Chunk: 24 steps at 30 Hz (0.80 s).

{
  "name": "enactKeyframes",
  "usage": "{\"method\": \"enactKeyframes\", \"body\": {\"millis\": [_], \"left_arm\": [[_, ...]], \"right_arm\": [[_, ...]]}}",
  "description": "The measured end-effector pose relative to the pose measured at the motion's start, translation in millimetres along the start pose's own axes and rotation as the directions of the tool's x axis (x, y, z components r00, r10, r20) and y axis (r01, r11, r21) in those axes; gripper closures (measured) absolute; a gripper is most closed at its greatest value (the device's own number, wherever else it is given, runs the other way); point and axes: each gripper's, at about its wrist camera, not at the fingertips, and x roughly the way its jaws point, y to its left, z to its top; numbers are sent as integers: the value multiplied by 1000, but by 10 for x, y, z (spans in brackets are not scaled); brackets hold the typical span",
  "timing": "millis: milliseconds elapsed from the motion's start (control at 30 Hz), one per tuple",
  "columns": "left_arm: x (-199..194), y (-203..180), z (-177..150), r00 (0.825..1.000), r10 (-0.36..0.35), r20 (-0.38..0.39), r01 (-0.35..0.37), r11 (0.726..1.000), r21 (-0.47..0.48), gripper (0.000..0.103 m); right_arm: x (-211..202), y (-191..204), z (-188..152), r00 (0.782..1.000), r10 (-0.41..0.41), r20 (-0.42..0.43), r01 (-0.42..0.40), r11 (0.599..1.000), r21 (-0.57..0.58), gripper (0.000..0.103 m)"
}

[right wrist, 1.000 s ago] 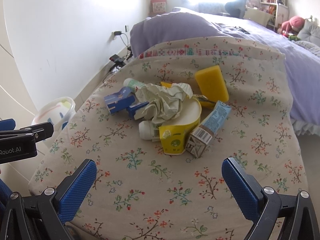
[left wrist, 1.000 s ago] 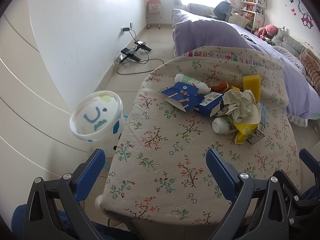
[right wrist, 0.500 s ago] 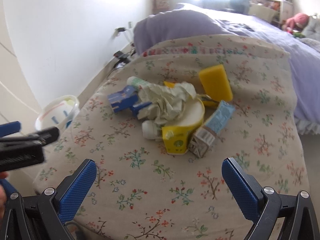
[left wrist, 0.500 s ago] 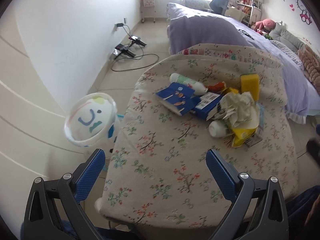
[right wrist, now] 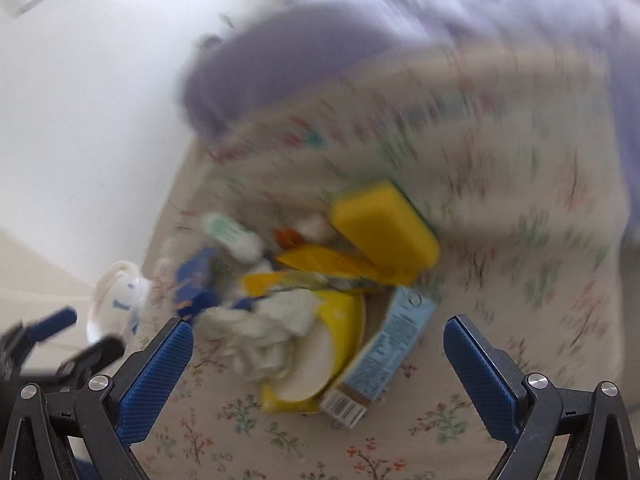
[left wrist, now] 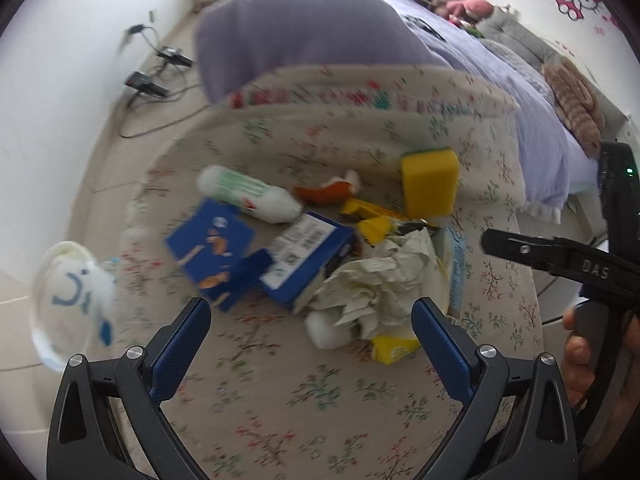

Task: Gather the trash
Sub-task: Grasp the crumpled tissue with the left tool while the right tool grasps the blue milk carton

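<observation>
Crumpled paper (right wrist: 256, 336) is lying just ahead of the right gripper (right wrist: 318, 364), both grippers wide open, empty; judging: straddle it squarely, avoiding the yellow cup (right wrist: 320, 360).

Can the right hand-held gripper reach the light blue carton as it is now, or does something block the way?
Probably yes. The right hand-held gripper is open, and the light blue carton lies uncovered between its fingers, beside the yellow cup. Nothing stands before it.
</observation>
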Motion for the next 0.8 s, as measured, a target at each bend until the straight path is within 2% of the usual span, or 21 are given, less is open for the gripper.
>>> {"method": "enactKeyframes", "body": {"millis": [100, 133, 200, 233, 333, 367, 400, 433, 567, 633, 733, 800], "left_arm": [[250, -83, 77, 998, -49, -25, 49, 999, -22, 3], [301, -99, 90, 998, -65, -28, 64, 997, -31, 5], [380, -144, 100, 996, -87, -30, 87, 996, -27, 17], [409, -179, 97, 995, -91, -30, 90, 996, -16, 20], [514, -274, 119, 994, -102, -39, 102, 995, 9, 38], [552, -285, 117, 992, -114, -45, 114, 993, 6, 51], [590, -287, 112, 989, -138, -57, 138, 990, -2, 69], [613, -292, 110, 985, -158, -67, 157, 987, -12, 75], [505, -304, 116, 982, -186, -33, 186, 982, -15, 83], [427, -272, 111, 977, -210, -17, 210, 977, -30, 85], [291, -195, 88, 972, -236, 7, 237, 971, -47, 85], [124, -52, 71, 965, -261, 29, 262, 963, -64, 85]], "right_arm": [[467, -341, -116, 989, -70, -132, 87, 988, 129, 5], [560, -422, -158, 984, -64, -163, 91, 983, 161, 5], [679, -535, -207, 985, -18, -169, 56, 974, 220, 5], [730, -564, -240, 981, -24, -191, 69, 971, 229, 5], [878, -582, -382, 967, -86, -241, 138, 968, 208, 5], [910, -578, -393, 960, -89, -265, 148, 966, 211, 5], [974, -602, -450, 960, -77, -271, 139, 965, 221, 6], [1018, -614, -509, 957, -66, -284, 135, 963, 232, 7], [1268, -663, -667, 955, 6, -295, 81, 956, 280, 15], [1276, -598, -691, 957, -2, -291, 85, 959, 270, 20], [1302, -477, -651, 950, 7, -311, 82, 959, 272, 34], [1320, -421, -676, 947, 18, -321, 77, 956, 282, 51]]}}
